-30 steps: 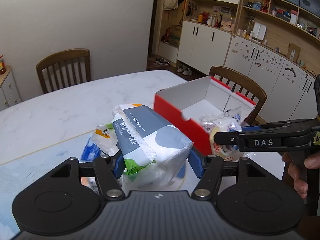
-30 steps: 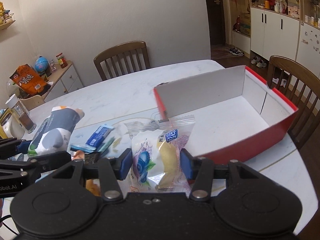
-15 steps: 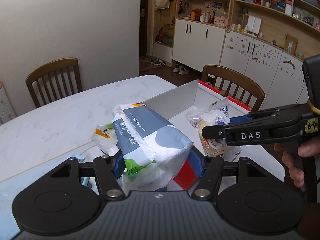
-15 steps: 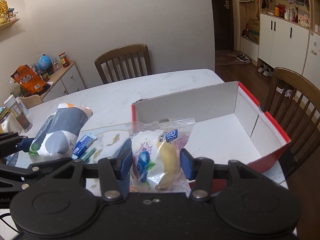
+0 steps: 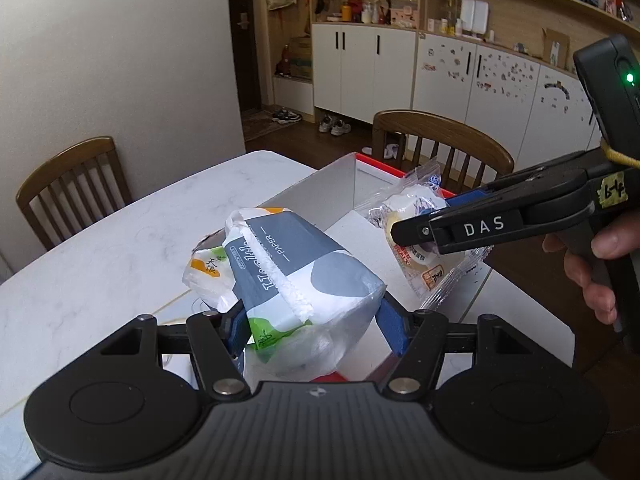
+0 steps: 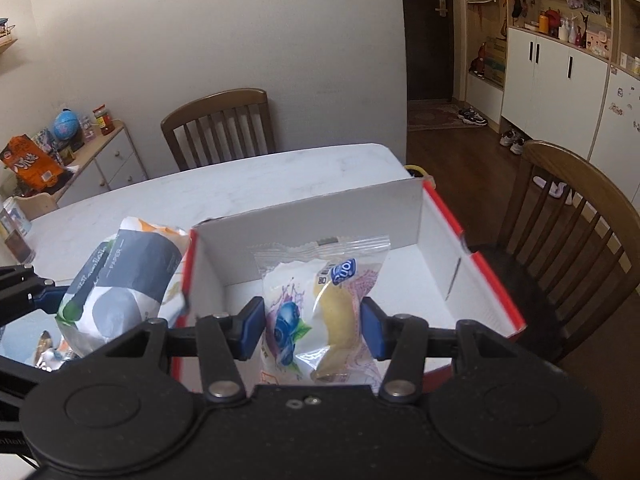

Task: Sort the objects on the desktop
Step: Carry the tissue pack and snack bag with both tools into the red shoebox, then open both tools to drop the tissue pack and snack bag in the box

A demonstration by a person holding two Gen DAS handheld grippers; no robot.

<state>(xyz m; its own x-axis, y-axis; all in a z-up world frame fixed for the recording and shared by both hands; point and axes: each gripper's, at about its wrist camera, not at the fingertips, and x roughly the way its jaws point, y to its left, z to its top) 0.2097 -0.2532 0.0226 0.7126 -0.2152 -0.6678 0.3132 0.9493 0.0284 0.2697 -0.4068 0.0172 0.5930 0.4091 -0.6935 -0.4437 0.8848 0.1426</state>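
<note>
My left gripper [image 5: 312, 322] has its jaws clamped on the tissue pack [image 5: 296, 268], held over the red box's [image 6: 486, 276] near-left corner. My right gripper [image 6: 312, 328] jaws pinch the snack bag [image 6: 320, 312], hanging above the box's white floor, off the counter [image 5: 100, 260].

Two wooden chairs [image 6: 224, 128] [image 6: 580, 240] stand at the marble table [image 6: 280, 176]. White cabinets [image 5: 364, 68] line the wall. An orange snack bag [image 6: 30, 162] sits on a sideboard.
</note>
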